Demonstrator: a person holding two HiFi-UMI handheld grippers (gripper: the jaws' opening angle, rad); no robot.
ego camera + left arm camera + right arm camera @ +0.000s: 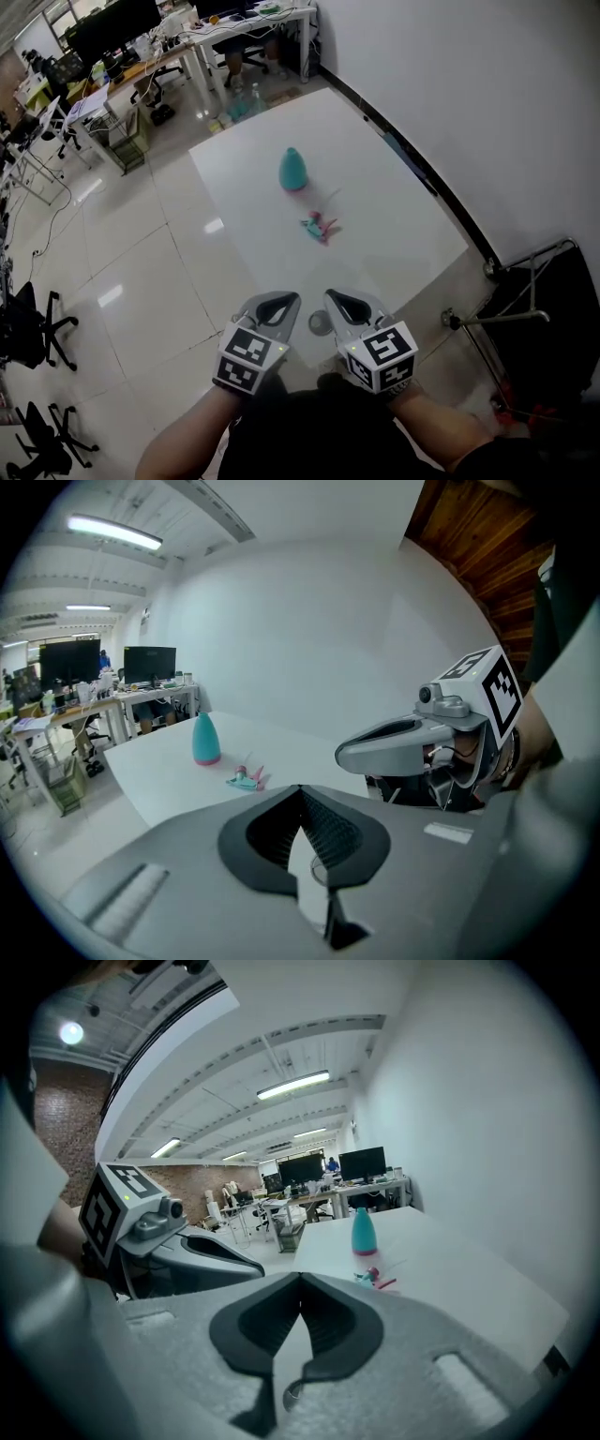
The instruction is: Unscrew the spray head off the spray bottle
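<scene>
The white rectangular table (pixel 394 216) runs close along the plain white wall (pixel 469 84) on its right, while its left edge meets open glossy tiled floor (pixel 141 281). The teal teardrop-shaped plastic spray bottle (pixel 293 170) stands upright around mid-table, and the teal-and-pink spray head (pixel 320 226) lies on its side nearer the person, apart from the bottle. The left gripper (pixel 277 302) and right gripper (pixel 343 302) hover side by side over the near edge, angled slightly down towards the table. Both have their jaws together, with nothing between them.

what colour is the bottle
The bottle is teal with a pink base; best in left gripper view.
</scene>
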